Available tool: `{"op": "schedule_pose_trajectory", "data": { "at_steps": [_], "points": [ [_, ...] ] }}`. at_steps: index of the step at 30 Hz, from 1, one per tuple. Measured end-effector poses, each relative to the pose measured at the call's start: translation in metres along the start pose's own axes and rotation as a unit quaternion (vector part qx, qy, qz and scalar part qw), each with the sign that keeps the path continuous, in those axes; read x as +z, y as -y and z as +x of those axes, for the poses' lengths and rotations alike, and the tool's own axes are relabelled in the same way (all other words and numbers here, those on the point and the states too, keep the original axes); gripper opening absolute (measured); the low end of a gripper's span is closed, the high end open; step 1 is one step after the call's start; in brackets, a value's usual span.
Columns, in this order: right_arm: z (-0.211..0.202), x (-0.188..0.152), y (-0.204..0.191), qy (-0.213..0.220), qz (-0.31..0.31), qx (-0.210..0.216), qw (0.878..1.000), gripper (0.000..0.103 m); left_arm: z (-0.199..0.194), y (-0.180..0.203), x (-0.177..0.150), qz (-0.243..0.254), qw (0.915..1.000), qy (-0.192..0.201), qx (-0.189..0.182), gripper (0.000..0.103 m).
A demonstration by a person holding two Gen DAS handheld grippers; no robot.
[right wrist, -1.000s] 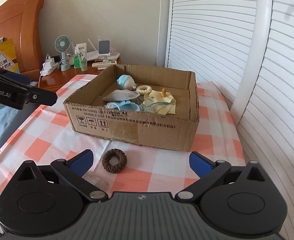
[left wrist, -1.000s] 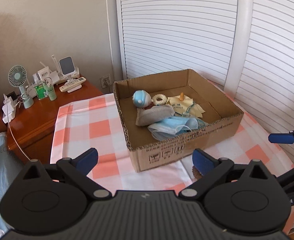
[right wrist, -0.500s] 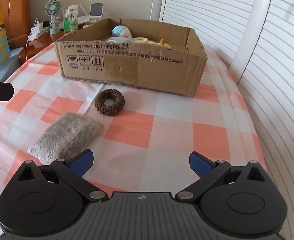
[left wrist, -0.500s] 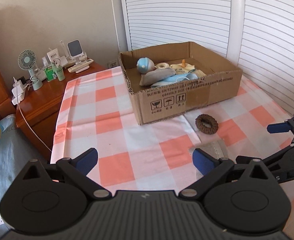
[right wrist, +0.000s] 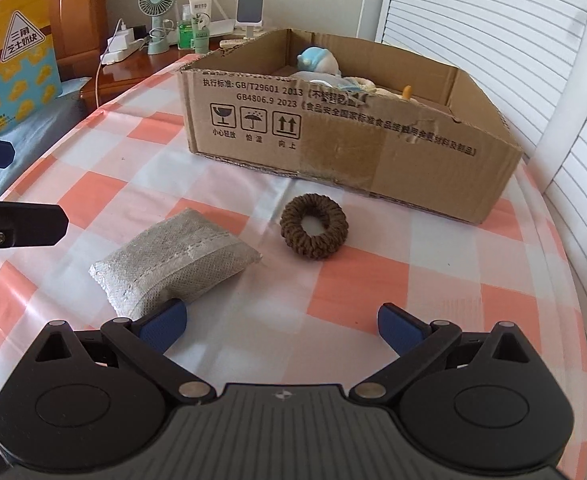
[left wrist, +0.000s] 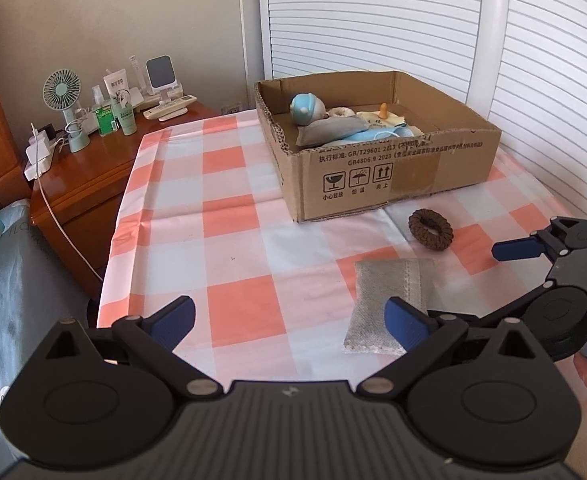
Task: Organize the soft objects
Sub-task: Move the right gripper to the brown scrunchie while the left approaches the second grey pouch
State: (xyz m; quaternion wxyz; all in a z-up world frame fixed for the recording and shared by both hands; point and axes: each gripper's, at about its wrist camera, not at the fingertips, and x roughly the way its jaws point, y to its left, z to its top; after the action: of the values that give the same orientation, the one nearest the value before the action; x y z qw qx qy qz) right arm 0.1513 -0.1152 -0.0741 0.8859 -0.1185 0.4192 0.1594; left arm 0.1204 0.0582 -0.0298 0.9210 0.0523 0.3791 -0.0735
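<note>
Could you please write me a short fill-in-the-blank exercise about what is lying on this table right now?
1. The brown ring lies on the tablecloth, outside the ____.
2. The grey pouch lies flat beside the ____.
3. Both the left gripper and the right gripper are ____ and hold nothing.
4. The box is made of ____.

Missing words: box; ring; open; cardboard

White louvred doors (left wrist: 373,20), plain wall (left wrist: 113,12), wooden nightstand (left wrist: 93,176) alongside.
</note>
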Motion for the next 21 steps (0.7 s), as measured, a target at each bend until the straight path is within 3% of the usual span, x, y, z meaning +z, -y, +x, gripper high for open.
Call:
{"op": "schedule_pose_trajectory", "data": {
  "at_steps": [13, 21],
  "points": [
    [0.031, 0.023, 0.037, 0.022, 0.053, -0.014, 0.998, 0.103, 0.014, -0.004, -0.002, -0.003, 0.9998, -0.012, -0.013, 0.101],
    [0.032, 0.018, 0.066, 0.030, 0.088, -0.054, 0.994, 0.103, 0.023, 0.005, -0.003, 0.002, 0.9992, -0.025, -0.031, 0.101]
  ]
}}
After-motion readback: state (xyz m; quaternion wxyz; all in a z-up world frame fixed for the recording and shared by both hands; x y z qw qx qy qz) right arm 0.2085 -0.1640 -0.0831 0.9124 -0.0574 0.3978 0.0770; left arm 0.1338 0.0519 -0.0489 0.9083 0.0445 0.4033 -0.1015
